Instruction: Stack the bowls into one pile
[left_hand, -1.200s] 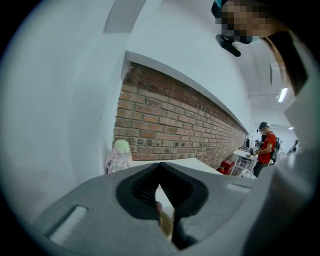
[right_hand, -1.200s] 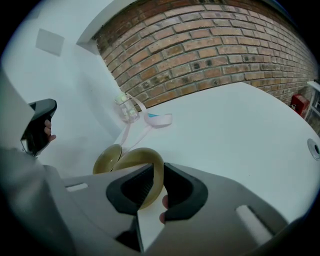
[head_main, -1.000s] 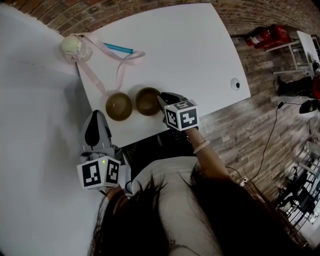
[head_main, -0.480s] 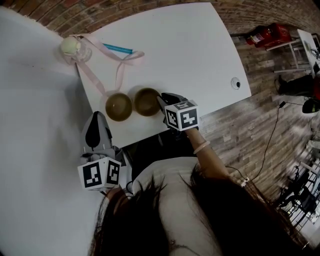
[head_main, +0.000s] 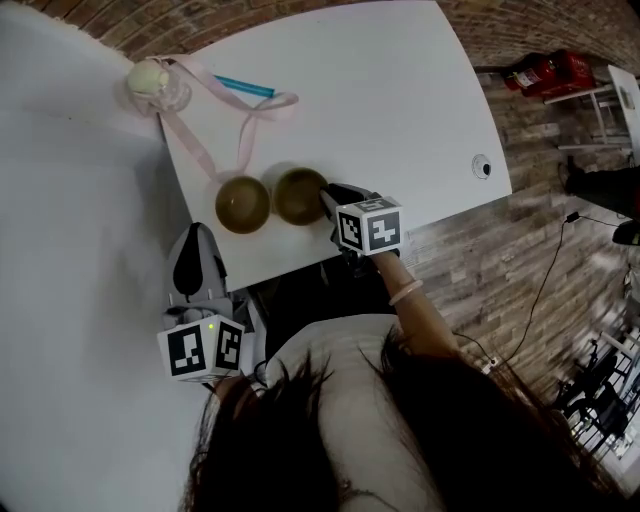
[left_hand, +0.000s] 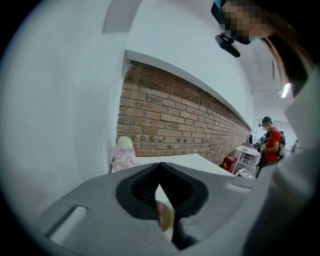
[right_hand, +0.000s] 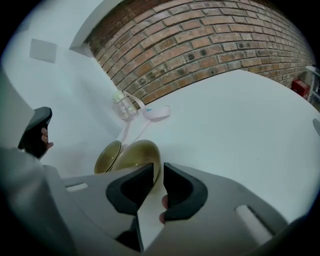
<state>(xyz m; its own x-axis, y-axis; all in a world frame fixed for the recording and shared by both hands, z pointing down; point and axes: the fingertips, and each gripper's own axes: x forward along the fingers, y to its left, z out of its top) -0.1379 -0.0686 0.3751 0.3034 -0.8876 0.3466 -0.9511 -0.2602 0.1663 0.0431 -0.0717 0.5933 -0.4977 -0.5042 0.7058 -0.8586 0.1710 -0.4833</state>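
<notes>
Right tool (head_main: 328, 196) is in at the middle of the frame, at the right edge of the right-hand bowl (head_main: 298, 195). From the right gripper view the tool (right_hand: 156, 172) is clenched down to a thin slit, and that bowl's (right_hand: 137, 155) rim runs right into it: it's got the rim pinched. The left-hand bowl (head_main: 242, 204) sits just beside it on the white worktop (head_main: 380, 100), rims close together, both near the worktop's front edge and both open side up. So two bowls side by side, no pile yet.

Left tool (head_main: 197, 232) hangs at lower left, off the worktop's edge and apart from the bowls. In its own view the tool (left_hand: 160, 167) is clenched tip to tip with nothing in it, pointing toward a brick wall (left_hand: 175, 115).

Up in the upper left corner of the worktop, a small clear bottle (head_main: 152, 82), a pink ribbon (head_main: 215, 150) trailing down from it toward the bowls, and a blue pen (head_main: 245, 87) next to it.
</notes>
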